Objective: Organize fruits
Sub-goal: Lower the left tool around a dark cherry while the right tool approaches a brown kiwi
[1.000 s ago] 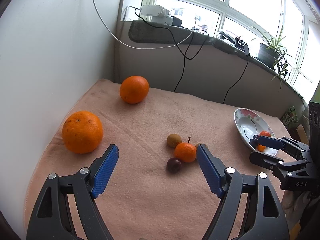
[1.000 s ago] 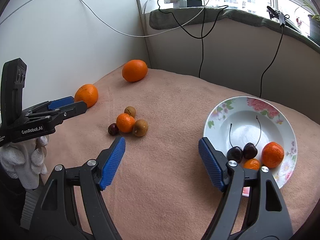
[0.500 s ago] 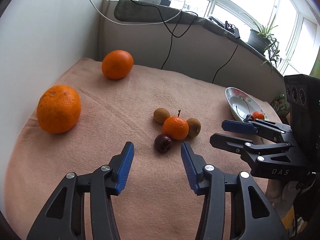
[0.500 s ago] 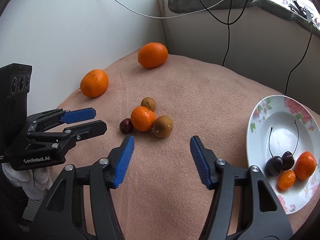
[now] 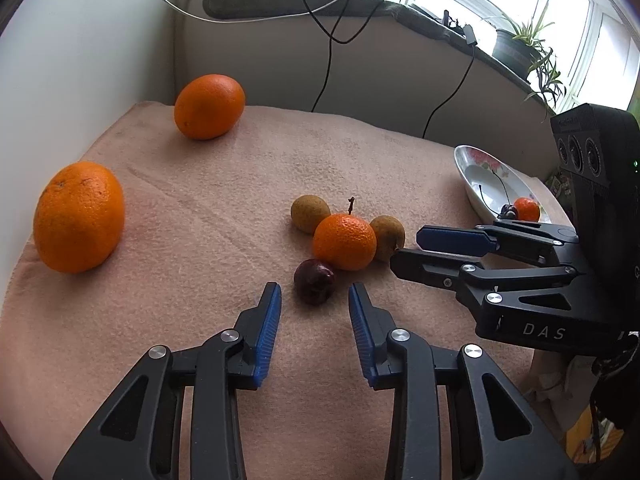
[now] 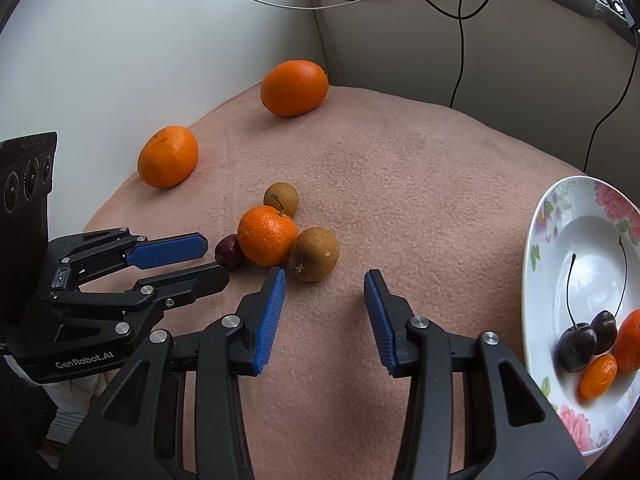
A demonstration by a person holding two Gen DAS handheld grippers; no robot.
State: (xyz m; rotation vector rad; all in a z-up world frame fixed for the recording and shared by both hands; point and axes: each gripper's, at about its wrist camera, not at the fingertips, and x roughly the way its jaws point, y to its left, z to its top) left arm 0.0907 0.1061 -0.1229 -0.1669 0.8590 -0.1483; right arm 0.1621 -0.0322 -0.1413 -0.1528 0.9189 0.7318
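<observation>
Reaching over a desk (image 5: 200, 208) covered in a peach-coloured cloth, the left claw (image 5: 314, 300) hangs with its blue-padded fingers apart, empty, just short of a dark red cherry (image 5: 315, 281). The cherry lies between the line of the two fingertips but is not touched by either.

Behind the cherry, and touching it, sits a small mandarin (image 5: 345, 241) with a short stem. A brown round fruit (image 5: 310, 213) rests against the mandarin's far left side, and a second brown fruit (image 5: 387, 237) against its right. These four form a tight cluster near the middle of the desk.

The right claw (image 6: 325, 284), also apart and empty, points at that second brown fruit (image 6: 314, 254); its left fingertip is just beside the fruit. In the left view the right claw (image 5: 404, 248) enters from the right, tips close to the same fruit.

Two large oranges lie well apart from the cluster: one orange (image 5: 78, 216) near the left wall and another orange (image 5: 209, 106) in the far corner.

A white floral plate (image 6: 560, 216) sits at the right edge of the desk. It holds two dark stemmed cherries (image 6: 584, 340), a mandarin partly cut off by the frame, and a small oval orange fruit (image 6: 598, 376).
</observation>
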